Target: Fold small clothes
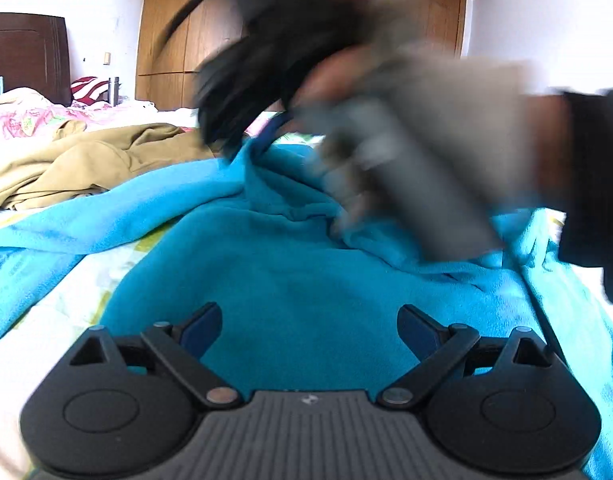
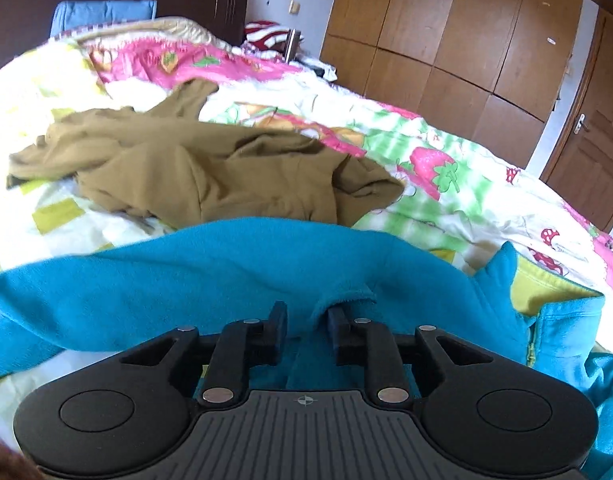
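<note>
the left gripper (image 1: 309,330) hovers with jaws wide and empty over the turquoise fleece garment (image 1: 290,276) spread on the bright patterned quilt (image 2: 446,200), ready to pin it; the right gripper (image 2: 307,330), jaws partly parted, straddles a raised fleece fold without clearly pinching it; farther off a crumpled tan garment (image 2: 210,172) awaits folding.

No readable text or labels appear anywhere.

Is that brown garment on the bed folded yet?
No. The brown garment lies crumpled on the bedspread, edges uneven, sleeve sprawled out.
</note>
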{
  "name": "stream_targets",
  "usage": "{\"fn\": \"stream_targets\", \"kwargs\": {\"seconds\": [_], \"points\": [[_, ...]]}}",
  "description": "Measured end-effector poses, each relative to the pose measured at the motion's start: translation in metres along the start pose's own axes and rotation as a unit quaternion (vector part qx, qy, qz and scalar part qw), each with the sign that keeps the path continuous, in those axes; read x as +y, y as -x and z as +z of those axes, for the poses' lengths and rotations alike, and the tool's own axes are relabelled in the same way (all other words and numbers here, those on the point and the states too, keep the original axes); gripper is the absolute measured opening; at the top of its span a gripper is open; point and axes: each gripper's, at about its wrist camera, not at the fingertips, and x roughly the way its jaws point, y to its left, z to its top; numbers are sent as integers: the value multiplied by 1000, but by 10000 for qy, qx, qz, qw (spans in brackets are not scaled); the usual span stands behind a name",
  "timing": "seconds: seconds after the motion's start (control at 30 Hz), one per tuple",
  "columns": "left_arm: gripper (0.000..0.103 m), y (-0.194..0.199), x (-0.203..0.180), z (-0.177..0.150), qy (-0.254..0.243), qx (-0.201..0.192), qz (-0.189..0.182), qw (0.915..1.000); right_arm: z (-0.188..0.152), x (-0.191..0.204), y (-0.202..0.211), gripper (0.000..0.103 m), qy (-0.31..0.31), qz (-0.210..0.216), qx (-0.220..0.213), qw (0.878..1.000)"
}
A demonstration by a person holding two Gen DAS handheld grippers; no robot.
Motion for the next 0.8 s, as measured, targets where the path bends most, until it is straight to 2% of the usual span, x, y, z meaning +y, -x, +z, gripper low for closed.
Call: {"fn": "stream_targets", "kwargs": {"seconds": [0.07, 0.13, 0.17, 0.23, 0.3, 0.37, 0.43, 0.53, 0.6, 0.63, 0.67, 0.7, 0.73, 0.77, 0.8], "points": [[103, 3, 0, 2, 58, -71, 41, 9999, -6, -33, 45, 39, -481, 77, -312, 9983], [103, 8, -2, 10, 93, -134, 132, 9998, -24, -72, 92, 47, -887, -117, -595, 9942], [103, 10, -4, 16, 81, -202, 156, 9996, -38, -94, 117, 53, -1019, -397, -698, 9915], [103, 13, -12, 30, -123, -408, 210, 9989, -74, -135, 158, 57, -1173, -1130, -787, 9835], [103, 8, -23, 43, -443, -583, 169, 9972, -116, -177, 184, 58, -1346, -1796, -582, 9727], [103, -5, -34, 53, -765, -649, 147, 9948, -152, -206, 189, 59, -1505, -2190, -50, 9640], [103, -21, -43, 59, -989, -604, 120, 9932, -182, -223, 186, 59, -1727, -2122, 333, 9613], [103, -45, -51, 67, -1525, -571, 321, 9861, -200, -226, 168, 57, -1845, -1768, 467, 9657], [103, -63, -44, 72, -1621, -510, 597, 9837, -208, -229, 150, 54, -2152, -1567, 740, 9611], [103, -75, -38, 75, -1601, -416, 776, 9832, -213, -229, 143, 42, -2291, -1482, 886, 9580], [103, -89, -30, 75, -1626, -223, 1081, 9805, -219, -226, 139, 27, -2374, -1423, 961, 9561], [103, -104, -24, 75, -1700, -44, 1423, 9751, -221, -223, 137, 20, -2319, -1411, 1020, 9570], [103, -118, -15, 74, -1744, 166, 1764, 9686, -223, -218, 142, 7, -2259, -1437, 1060, 9576], [103, -127, -6, 72, -1682, 377, 1982, 9649, -225, -217, 149, 6, -2327, -1447, 1098, 9554], [103, -128, 1, 72, -1541, 497, 1998, 9664, -228, -218, 158, 5, -2425, -1471, 1116, 9524]]}}
